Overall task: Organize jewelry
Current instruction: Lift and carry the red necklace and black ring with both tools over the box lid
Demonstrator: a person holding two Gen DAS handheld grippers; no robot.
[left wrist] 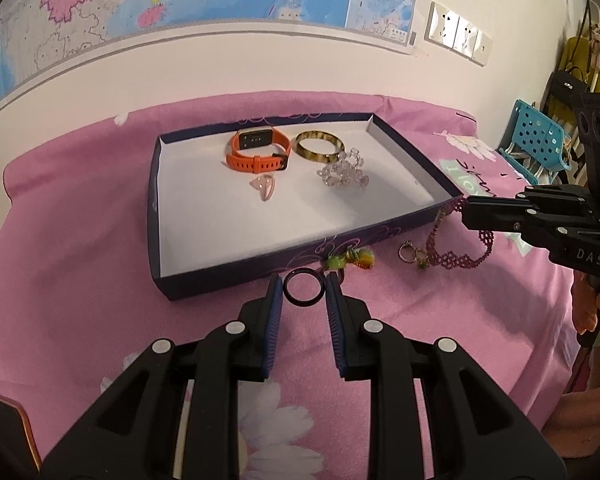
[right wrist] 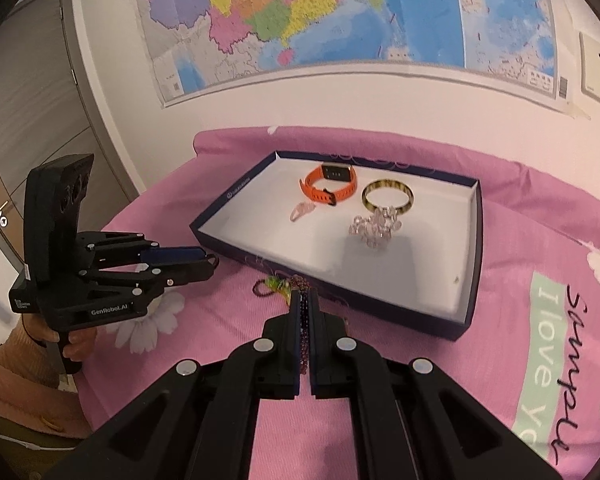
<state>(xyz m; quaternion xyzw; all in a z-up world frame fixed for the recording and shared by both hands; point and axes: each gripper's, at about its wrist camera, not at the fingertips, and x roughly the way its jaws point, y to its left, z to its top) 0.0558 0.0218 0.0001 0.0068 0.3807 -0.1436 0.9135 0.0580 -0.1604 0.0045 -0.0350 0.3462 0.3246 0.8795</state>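
A black ring sits pinched between the blue pads of my left gripper, just before the near wall of the navy tray. The tray holds an orange watch, a tortoiseshell bangle, a clear crystal bracelet and a pink heart pendant. My right gripper is shut on a magenta beaded strand. That strand hangs from the right gripper down to the cloth beside the tray's right corner. My left gripper shows at the left.
A silver ring and a green-yellow charm lie on the pink flowered cloth in front of the tray. A map hangs on the wall behind. A blue basket stands at the far right, a door at the left.
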